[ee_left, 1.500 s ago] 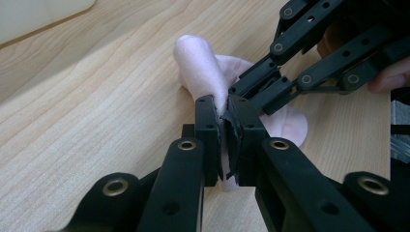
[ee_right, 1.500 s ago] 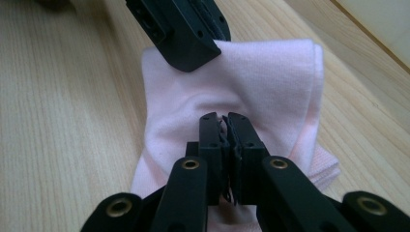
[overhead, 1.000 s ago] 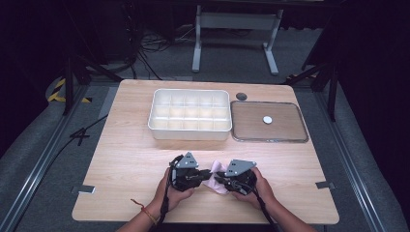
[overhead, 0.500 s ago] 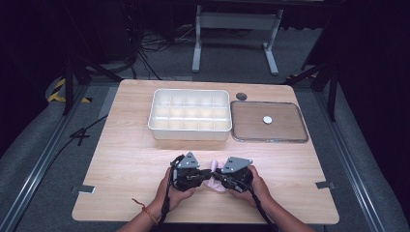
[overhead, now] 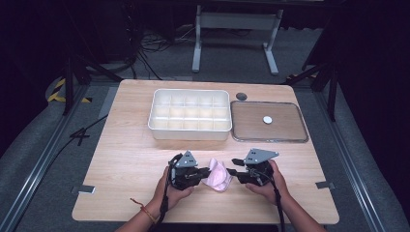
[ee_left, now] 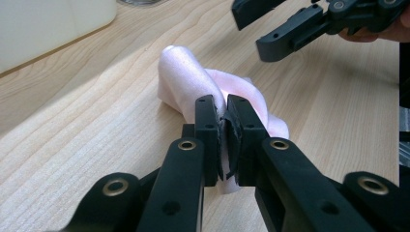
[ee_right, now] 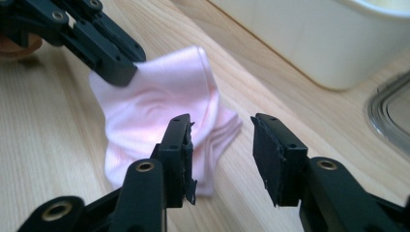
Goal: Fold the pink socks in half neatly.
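Here your left tool [ee_left: 223,126] is clamped on the pink cloth [ee_left: 193,82], its two black jaws pressed together with a fold of the fabric pinched between the pads, and the cloth bunches up just beyond the tips. Your right tool [ee_right: 220,140] has just been opening; its jaws now stand apart with nothing between the pads, the cloth's folded edge lying just beside and beyond its left jaw. In the high view the left tool [overhead: 205,172] and the right tool [overhead: 232,172] point at each other from either side of the cloth [overhead: 217,175], which sits crumpled between them on the wooden surface [overhead: 125,159], near its front edge. Your left hand [overhead: 171,186] and right hand [overhead: 266,186] come in from the bottom, and a red cord [overhead: 142,209] circles the left wrist. Farther back on the surface, well apart from the cloth, stands a white divided tray [overhead: 189,130] with rows of compartments. Just beside it on the right lies a shallow clear-rimmed tray [overhead: 300,133] with a small white disc [overhead: 267,119] in it. A small dark round spot [overhead: 241,96] sits on the surface behind those two.
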`<state>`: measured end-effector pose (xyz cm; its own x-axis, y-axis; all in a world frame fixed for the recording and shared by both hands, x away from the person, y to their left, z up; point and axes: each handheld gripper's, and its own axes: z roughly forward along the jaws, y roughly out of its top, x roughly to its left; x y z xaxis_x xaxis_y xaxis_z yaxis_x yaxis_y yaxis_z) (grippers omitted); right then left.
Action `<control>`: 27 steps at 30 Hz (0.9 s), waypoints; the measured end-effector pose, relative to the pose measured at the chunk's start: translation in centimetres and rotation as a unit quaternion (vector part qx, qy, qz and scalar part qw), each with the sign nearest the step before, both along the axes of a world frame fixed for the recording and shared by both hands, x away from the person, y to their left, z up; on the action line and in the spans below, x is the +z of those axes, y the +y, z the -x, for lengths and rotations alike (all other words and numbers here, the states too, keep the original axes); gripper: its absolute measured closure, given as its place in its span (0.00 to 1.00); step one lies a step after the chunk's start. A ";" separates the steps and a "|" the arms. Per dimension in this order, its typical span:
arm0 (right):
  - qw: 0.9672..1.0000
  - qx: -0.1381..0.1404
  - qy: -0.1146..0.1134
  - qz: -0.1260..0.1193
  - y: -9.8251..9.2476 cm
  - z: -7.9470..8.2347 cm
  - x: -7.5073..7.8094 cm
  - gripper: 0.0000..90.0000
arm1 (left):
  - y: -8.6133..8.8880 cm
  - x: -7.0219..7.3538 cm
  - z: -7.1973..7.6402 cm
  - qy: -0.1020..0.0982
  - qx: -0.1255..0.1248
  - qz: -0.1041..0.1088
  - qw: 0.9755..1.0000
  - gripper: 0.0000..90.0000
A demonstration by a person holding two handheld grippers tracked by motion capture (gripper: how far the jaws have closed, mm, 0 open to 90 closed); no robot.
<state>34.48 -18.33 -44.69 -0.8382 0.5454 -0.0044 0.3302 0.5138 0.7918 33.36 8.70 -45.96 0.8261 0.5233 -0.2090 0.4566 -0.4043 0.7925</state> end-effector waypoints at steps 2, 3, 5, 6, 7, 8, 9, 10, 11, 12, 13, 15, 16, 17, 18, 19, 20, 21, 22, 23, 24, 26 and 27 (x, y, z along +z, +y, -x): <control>1.000 0.000 0.010 0.001 -0.3 0.1 -0.3 0.65 | -0.1 0.0 0.0 0.002 0.000 0.000 1.000 0.93; 1.000 0.003 0.011 0.006 -0.2 0.1 -0.4 0.65 | -0.1 0.0 0.0 0.000 0.000 0.000 1.000 0.93; 1.000 0.012 0.010 0.014 0.3 0.3 -0.6 0.63 | -0.1 0.0 0.1 -0.002 0.000 -0.003 1.000 0.93; 1.000 0.018 0.012 0.018 0.7 0.4 -0.7 0.63 | -0.1 0.0 0.1 -0.003 -0.001 -0.003 1.000 0.93; 0.999 0.021 0.013 0.022 1.0 0.5 -0.8 0.63 | -0.1 0.0 0.2 -0.003 0.000 -0.004 1.000 0.93; 0.999 0.026 0.013 0.030 1.3 0.6 -1.0 0.62 | -0.1 0.1 0.2 -0.003 -0.001 -0.005 1.000 0.93; 0.999 0.028 0.012 0.038 1.6 0.7 -1.3 0.62 | -0.1 0.1 0.2 -0.003 -0.001 -0.006 1.000 0.93; 0.998 0.029 0.015 0.045 1.8 0.7 -1.6 0.62 | -0.1 0.1 0.2 -0.005 -0.002 -0.006 1.000 0.93; 0.998 0.031 0.016 0.057 2.0 0.7 -1.9 0.62 | -0.1 0.1 0.2 -0.007 -0.004 -0.009 1.000 0.93; 0.997 0.031 0.017 0.062 2.1 0.6 -2.1 0.62 | -0.2 0.1 0.3 -0.006 -0.004 -0.006 1.000 0.93; 0.997 0.031 0.021 0.062 2.2 0.6 -2.3 0.62 | -0.2 0.1 0.3 -0.008 -0.006 -0.009 1.000 0.93; 0.997 0.030 0.028 0.060 2.3 0.5 -2.6 0.63 | -0.4 0.1 0.3 -0.011 -0.007 -0.007 1.000 0.93; 0.997 0.030 0.030 0.058 2.3 0.4 -2.6 0.63 | -0.5 0.2 0.3 -0.010 -0.006 -0.011 1.000 0.93; 0.997 0.030 0.030 0.058 2.3 0.4 -2.6 0.62 | -0.6 0.1 0.4 -0.010 -0.007 -0.009 1.000 0.93; 0.997 0.030 0.030 0.059 2.3 0.4 -2.6 0.63 | -0.7 0.2 0.4 -0.013 -0.008 -0.013 1.000 0.93; 0.997 0.030 0.030 0.058 2.3 0.4 -2.6 0.63 | -0.8 0.2 0.4 -0.013 -0.009 -0.014 1.000 0.93; 0.997 0.030 0.031 0.057 2.4 0.3 -2.6 0.63 | -1.0 0.2 0.4 -0.013 -0.008 -0.011 1.000 0.93; 0.997 0.030 0.031 0.057 2.4 0.3 -2.6 0.63 | -1.1 0.2 0.4 -0.013 -0.010 -0.013 1.000 0.93; 0.997 0.032 0.029 0.058 2.4 0.3 -2.6 0.63 | -1.2 0.3 0.4 -0.015 -0.012 -0.015 1.000 0.93; 0.997 0.031 0.030 0.058 2.4 0.4 -2.6 0.64 | -1.3 0.3 0.5 -0.016 -0.011 -0.012 1.000 0.93; 0.997 0.031 0.030 0.057 2.4 0.4 -2.6 0.64 | -1.4 0.3 0.5 -0.016 -0.012 -0.012 1.000 0.93; 0.997 0.031 0.030 0.057 2.5 0.4 -2.6 0.64 | -1.6 0.3 0.4 -0.013 -0.013 -0.006 1.000 0.93; 0.997 0.031 0.031 0.057 2.6 0.4 -2.6 0.64 | -1.7 0.3 0.4 -0.013 -0.015 -0.007 1.000 0.93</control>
